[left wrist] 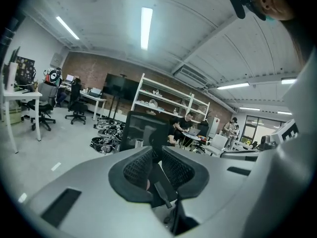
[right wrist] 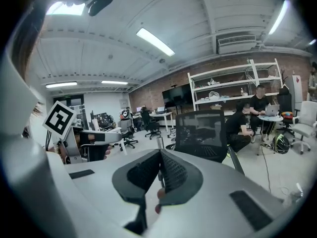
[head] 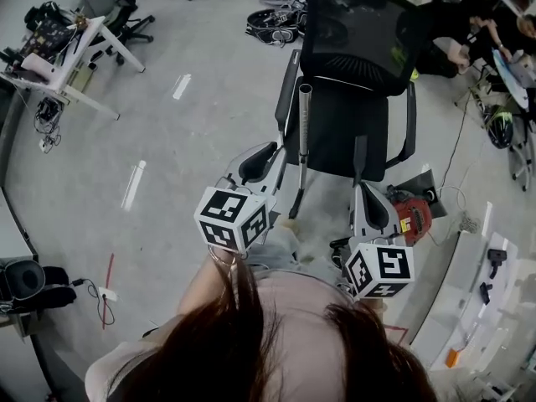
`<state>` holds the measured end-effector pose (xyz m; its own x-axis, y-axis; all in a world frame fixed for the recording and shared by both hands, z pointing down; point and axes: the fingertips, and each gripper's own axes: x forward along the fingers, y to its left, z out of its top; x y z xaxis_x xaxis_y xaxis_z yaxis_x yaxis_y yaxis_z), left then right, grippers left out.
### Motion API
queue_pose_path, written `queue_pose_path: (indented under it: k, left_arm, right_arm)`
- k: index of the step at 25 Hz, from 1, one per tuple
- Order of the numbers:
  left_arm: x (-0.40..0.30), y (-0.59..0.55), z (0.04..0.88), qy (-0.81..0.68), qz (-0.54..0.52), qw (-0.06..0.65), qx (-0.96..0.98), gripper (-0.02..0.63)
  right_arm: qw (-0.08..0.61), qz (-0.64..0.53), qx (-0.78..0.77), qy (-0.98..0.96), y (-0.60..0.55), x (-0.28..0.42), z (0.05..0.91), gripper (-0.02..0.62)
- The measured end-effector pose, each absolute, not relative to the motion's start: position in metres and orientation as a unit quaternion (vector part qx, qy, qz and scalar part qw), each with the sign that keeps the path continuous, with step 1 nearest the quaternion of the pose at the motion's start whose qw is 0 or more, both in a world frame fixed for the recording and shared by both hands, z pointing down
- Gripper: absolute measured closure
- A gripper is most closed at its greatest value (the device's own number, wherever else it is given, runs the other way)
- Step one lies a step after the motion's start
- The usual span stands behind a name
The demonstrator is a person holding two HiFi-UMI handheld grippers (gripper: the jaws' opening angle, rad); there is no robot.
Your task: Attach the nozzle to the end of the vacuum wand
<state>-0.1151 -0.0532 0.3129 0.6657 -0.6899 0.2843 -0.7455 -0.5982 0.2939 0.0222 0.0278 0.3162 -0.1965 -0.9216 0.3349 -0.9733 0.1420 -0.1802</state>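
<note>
The silver vacuum wand (head: 303, 132) leans upright against the left side of a black office chair (head: 356, 53). Its top end shows past the jaws in the left gripper view (left wrist: 139, 143) and the right gripper view (right wrist: 159, 143). A narrow black piece (head: 360, 157) stands at the chair seat's front; I cannot tell if it is the nozzle. My left gripper (head: 270, 151) is shut and empty, just left of the wand's lower half. My right gripper (head: 363, 189) is shut and empty, right below the black piece. In both gripper views the jaws are closed together.
A red vacuum body (head: 412, 214) lies on the floor right of the chair. White desks (head: 71, 53) stand at the far left, with shelving (head: 477, 300) at the right. Helmets and gear (head: 272, 23) lie behind the chair. People sit at a table (right wrist: 270, 118) beyond it.
</note>
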Motion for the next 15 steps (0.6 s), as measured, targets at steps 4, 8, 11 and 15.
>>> queue_pose_path:
  k: [4, 8, 11, 15]
  left_arm:
    - [-0.126, -0.071, 0.314, -0.39, 0.062, 0.193, 0.898, 0.558]
    - [-0.133, -0.082, 0.314, -0.381, 0.066, 0.19, 0.903, 0.558]
    - [-0.131, -0.09, 0.314, -0.379, 0.062, 0.192, 0.903, 0.558]
    - [-0.127, -0.101, 0.326, -0.385, 0.059, 0.204, 0.898, 0.558]
  right_arm:
    - [0.067, 0.189, 0.637, -0.744, 0.018, 0.008, 0.315, 0.574]
    - [0.065, 0.187, 0.641, -0.742, 0.012, -0.003, 0.313, 0.574]
    - [0.064, 0.186, 0.639, -0.744, 0.005, -0.002, 0.311, 0.574]
    - [0.071, 0.192, 0.636, -0.744, -0.004, 0.003, 0.318, 0.572]
